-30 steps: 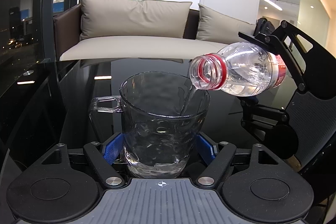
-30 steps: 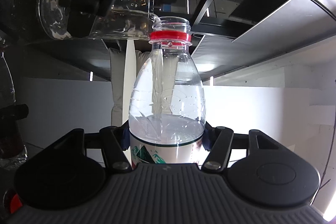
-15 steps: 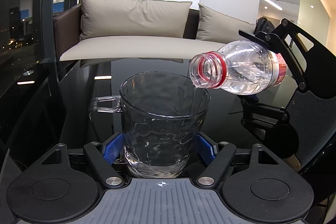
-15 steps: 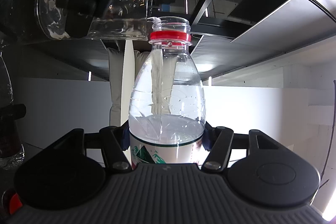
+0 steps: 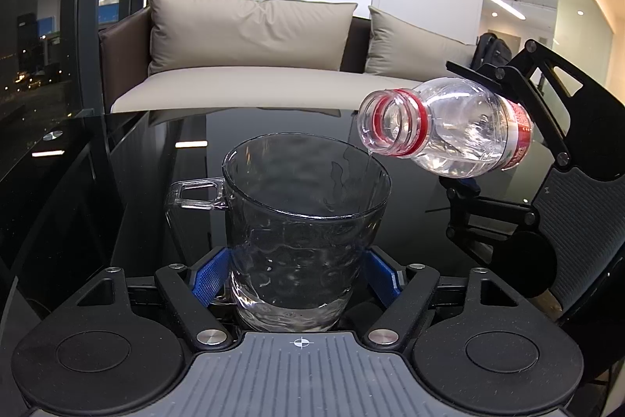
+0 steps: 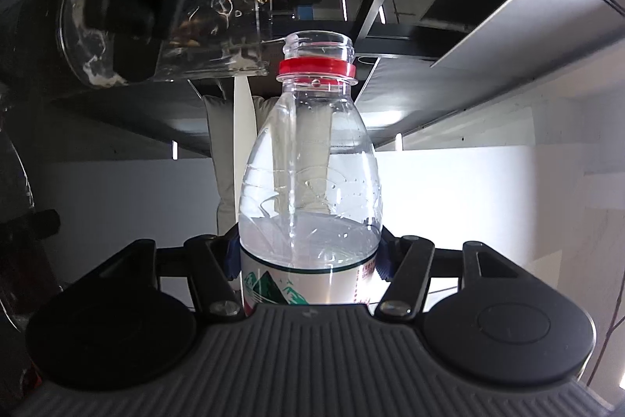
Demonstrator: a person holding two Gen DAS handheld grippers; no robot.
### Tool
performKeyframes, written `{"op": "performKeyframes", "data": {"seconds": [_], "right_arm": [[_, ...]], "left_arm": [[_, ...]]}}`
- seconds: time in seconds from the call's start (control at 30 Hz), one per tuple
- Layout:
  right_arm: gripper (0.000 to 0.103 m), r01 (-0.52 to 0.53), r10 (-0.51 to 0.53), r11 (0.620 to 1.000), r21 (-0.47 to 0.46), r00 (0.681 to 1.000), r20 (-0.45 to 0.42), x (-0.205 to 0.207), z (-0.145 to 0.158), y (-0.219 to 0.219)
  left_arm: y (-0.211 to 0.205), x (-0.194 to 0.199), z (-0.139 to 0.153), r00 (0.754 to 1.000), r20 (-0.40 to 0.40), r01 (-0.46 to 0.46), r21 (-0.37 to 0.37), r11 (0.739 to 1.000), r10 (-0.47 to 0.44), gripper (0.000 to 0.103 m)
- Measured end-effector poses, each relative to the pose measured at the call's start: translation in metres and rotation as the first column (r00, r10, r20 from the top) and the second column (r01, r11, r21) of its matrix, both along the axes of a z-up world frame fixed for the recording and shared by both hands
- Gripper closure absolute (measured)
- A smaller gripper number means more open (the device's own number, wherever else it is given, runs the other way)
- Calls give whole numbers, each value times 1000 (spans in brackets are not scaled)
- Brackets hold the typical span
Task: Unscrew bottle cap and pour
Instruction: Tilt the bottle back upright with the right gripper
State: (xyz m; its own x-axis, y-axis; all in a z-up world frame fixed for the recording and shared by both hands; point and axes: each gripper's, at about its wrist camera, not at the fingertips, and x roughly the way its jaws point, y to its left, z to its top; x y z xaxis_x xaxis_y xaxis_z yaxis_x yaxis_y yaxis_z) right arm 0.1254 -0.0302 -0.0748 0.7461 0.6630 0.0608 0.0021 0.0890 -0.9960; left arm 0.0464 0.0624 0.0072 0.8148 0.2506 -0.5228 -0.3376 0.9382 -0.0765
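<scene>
Cap is off. My right claw (image 6: 310, 253) grips the tilted bottle (image 5: 449, 131) over the mug (image 5: 304, 233), which my left claw (image 5: 300, 280) clamps on the table (image 5: 117, 182). Some water is poured; more remains.

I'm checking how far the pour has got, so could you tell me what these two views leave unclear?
- Bottle cap: in neither view.
- Water level in the glass mug: left wrist view, clear water against dark table, hard to read.
- Base of the water bottle: right wrist view, hidden behind the right gripper body.
- Mug base: hidden by the left gripper.
- Bottle label text: too small.
</scene>
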Motion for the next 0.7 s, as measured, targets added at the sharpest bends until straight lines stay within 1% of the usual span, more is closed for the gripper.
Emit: {"op": "performKeyframes", "data": {"seconds": [0.17,0.37,0.47,0.57,0.7], "right_arm": [[41,5,-2,999,44,998,-68,2,6,0],[41,9,8,994,107,987,-162,2,15,1],[41,6,28,988,151,974,-223,2,21,0],[40,15,44,981,195,954,-295,4,27,0],[40,42,58,968,246,919,-389,8,35,1]], "left_arm": [[0,0,0,1000,0,0,1,1000,0,31],[1,0,-1,1000,1,0,0,1000,0,31],[1,-1,-1,1000,1,0,0,1000,0,30],[1,0,0,1000,1,-1,-3,1000,1,30],[2,-1,0,1000,1,0,-2,1000,0,30]]}}
